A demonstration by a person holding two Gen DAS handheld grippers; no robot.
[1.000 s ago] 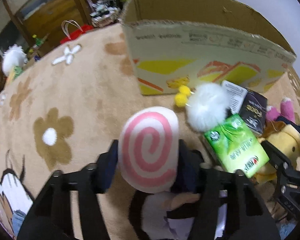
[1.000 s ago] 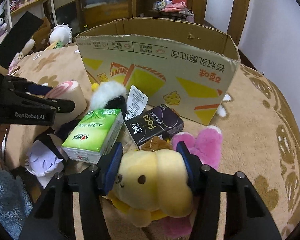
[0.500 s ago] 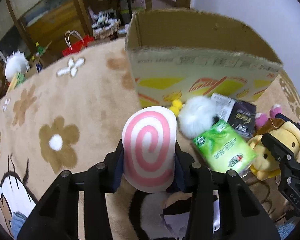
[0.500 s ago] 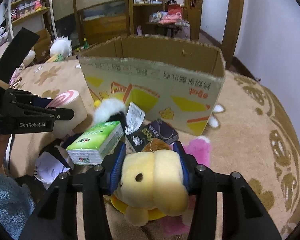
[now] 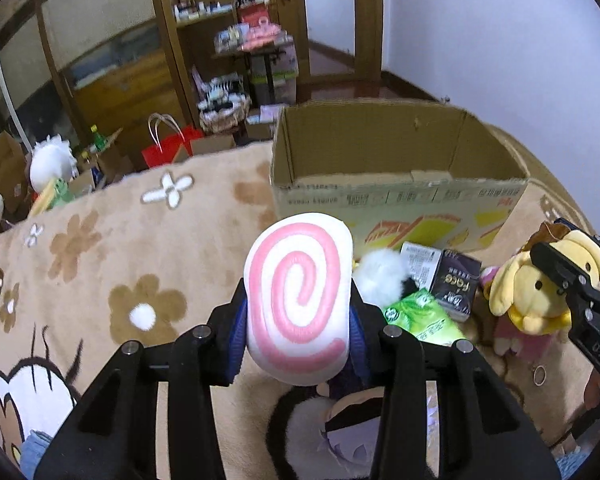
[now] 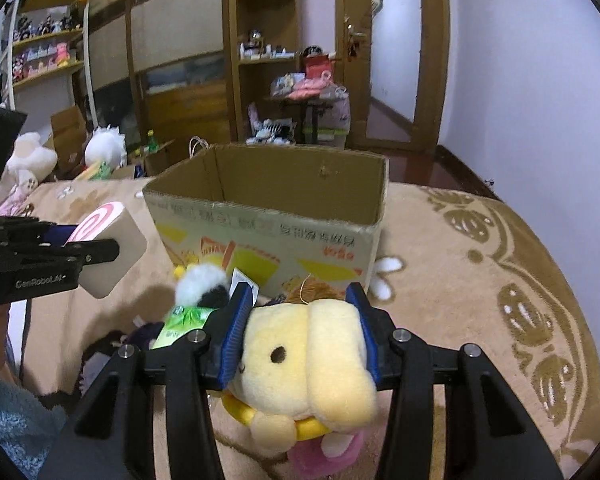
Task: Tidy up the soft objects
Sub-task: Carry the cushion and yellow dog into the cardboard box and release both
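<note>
Left gripper (image 5: 298, 316) pinching pink-spiral white plush roll (image 5: 300, 300) | right gripper (image 6: 300, 340) pinching yellow plush dog (image 6: 304, 356) | open cardboard box (image 6: 268, 216) at 12 o'clock

The swirl cushion (image 5: 300, 300) and yellow dog toy (image 6: 308, 356) look like soft matt plush; at twelve o'clock the box (image 5: 396, 196) is rough corrugated cardboard, the blanket (image 5: 112, 256) fuzzy fleece; the green tissue pack (image 5: 428, 316) seems glossy plastic

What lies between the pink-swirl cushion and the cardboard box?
Nothing on a direct line: in the left wrist view, only bare beige blanket separates the pink-swirl plush cushion from the open cardboard box.
</note>
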